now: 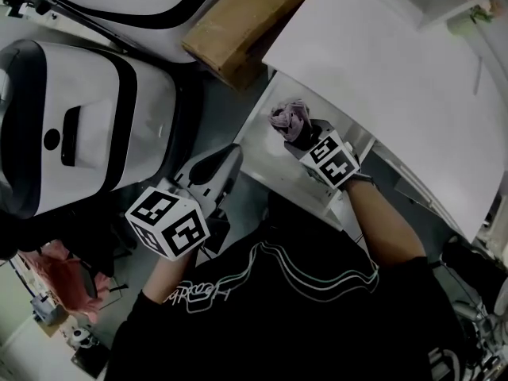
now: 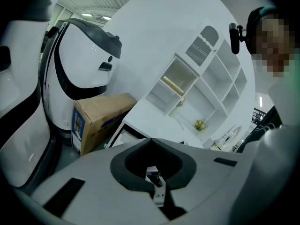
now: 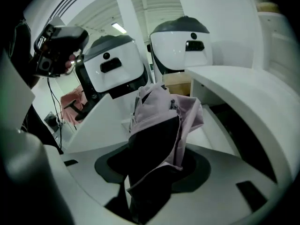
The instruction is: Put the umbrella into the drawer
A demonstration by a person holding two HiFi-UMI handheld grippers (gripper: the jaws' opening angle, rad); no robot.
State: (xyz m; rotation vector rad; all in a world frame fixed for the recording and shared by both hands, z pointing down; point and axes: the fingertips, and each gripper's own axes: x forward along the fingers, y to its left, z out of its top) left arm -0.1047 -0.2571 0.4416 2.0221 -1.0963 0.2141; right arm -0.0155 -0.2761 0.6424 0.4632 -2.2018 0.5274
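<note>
My right gripper [image 1: 305, 136] is shut on the folded lilac umbrella [image 1: 286, 118], whose crumpled fabric sticks out past the jaws. It hangs over the open white drawer [image 1: 264, 155] that juts out from under the white desk top [image 1: 397, 78]. In the right gripper view the umbrella [image 3: 161, 121] fills the gap between the jaws of the right gripper [image 3: 154, 142], with the drawer wall [image 3: 213, 130] behind it. My left gripper [image 1: 221, 162] hovers just left of the drawer, apart from it. In the left gripper view, the left gripper's [image 2: 151, 142] tips meet with nothing between them.
A cardboard box [image 1: 238, 22] leans at the desk's far left corner. Large white and black pod-shaped machines [image 1: 71, 125] stand to the left. A white shelf unit [image 2: 201, 78] with a small flower [image 2: 200, 124] stands on the desk.
</note>
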